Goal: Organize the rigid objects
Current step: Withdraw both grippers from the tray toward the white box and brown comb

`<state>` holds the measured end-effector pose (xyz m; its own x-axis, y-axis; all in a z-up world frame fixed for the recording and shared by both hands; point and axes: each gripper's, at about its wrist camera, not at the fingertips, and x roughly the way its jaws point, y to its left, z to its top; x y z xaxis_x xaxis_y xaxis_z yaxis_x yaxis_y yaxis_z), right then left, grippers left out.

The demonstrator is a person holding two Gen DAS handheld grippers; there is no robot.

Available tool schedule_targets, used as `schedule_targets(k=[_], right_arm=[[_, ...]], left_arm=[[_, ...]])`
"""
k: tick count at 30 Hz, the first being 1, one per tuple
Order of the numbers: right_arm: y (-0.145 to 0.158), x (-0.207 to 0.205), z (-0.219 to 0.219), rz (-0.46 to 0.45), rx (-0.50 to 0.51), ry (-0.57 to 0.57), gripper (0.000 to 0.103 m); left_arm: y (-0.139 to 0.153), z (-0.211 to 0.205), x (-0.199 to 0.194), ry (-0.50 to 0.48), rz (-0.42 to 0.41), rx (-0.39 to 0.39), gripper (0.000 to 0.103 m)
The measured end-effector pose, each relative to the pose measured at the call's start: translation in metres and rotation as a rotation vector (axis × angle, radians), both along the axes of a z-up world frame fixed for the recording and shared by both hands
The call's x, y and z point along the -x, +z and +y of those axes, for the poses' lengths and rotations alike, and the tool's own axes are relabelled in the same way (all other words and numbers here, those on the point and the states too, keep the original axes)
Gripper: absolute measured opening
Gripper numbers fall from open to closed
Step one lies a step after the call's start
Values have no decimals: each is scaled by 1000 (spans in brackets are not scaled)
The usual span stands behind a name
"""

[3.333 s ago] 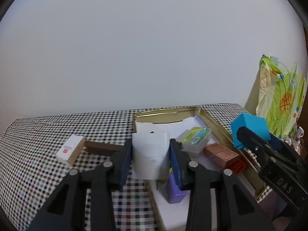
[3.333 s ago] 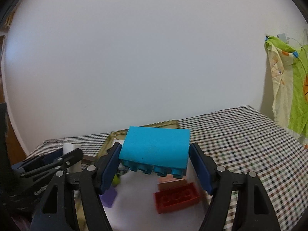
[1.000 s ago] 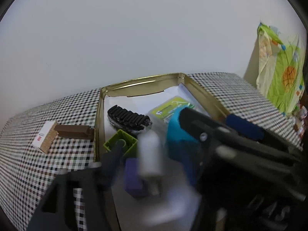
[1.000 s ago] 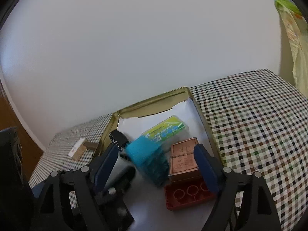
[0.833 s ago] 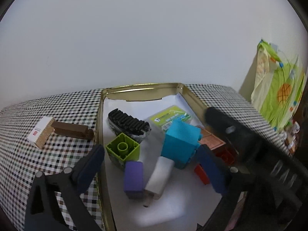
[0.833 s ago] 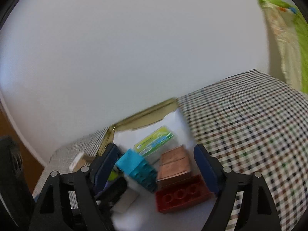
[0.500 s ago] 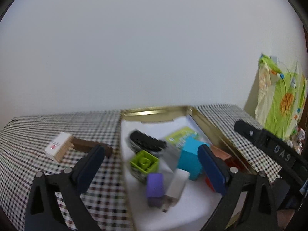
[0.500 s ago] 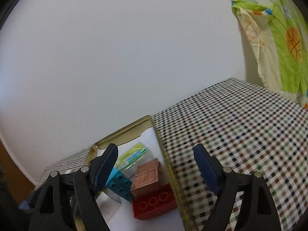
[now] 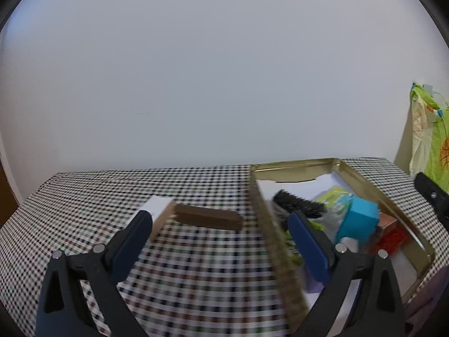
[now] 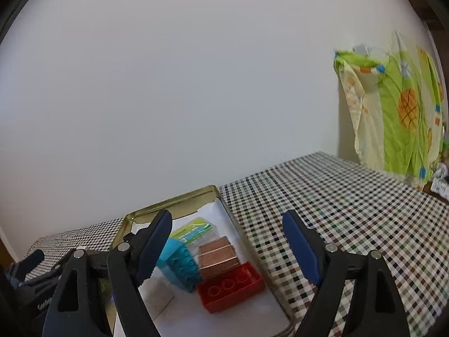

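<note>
A gold tin tray (image 9: 297, 165) (image 10: 174, 199) holds a teal block (image 9: 357, 220) (image 10: 179, 264), a red brick (image 10: 233, 286), a copper box (image 10: 217, 257), a green packet (image 10: 193, 230) and a black brush (image 9: 297, 203). A brown bar (image 9: 209, 219) and a white box (image 9: 157, 206) lie on the checked cloth left of the tray. My left gripper (image 9: 220, 233) is open and empty, hovering in front of the bar. My right gripper (image 10: 227, 241) is open and empty above the tray's right rim.
The checked tablecloth (image 10: 350, 210) stretches right of the tray. A green patterned cloth (image 10: 398, 112) hangs at the far right by the wall. The table's left edge (image 9: 25, 205) is near the white box.
Both grippers let go of their loads, the white box piece and the teal block, into the tray and opened. The left gripper has swung left toward the brown bar; the right has swung right.
</note>
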<state>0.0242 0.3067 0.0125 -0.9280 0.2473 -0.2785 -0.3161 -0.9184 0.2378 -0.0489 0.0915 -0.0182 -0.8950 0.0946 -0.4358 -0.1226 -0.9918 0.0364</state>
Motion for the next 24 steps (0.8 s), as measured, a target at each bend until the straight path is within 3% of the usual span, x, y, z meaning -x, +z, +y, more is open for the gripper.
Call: schedule_targets(k=[12, 17, 24], right_arm=[[4, -30, -55, 48, -78, 11, 83], [5, -29, -75, 51, -95, 37, 83], [3, -20, -94, 40, -78, 86, 83]], left_arm=[[-6, -27, 5, -3, -8, 50, 99], [-8, -45, 17, -3, -43, 0, 99], [-9, -61, 28, 10, -51, 6, 99]])
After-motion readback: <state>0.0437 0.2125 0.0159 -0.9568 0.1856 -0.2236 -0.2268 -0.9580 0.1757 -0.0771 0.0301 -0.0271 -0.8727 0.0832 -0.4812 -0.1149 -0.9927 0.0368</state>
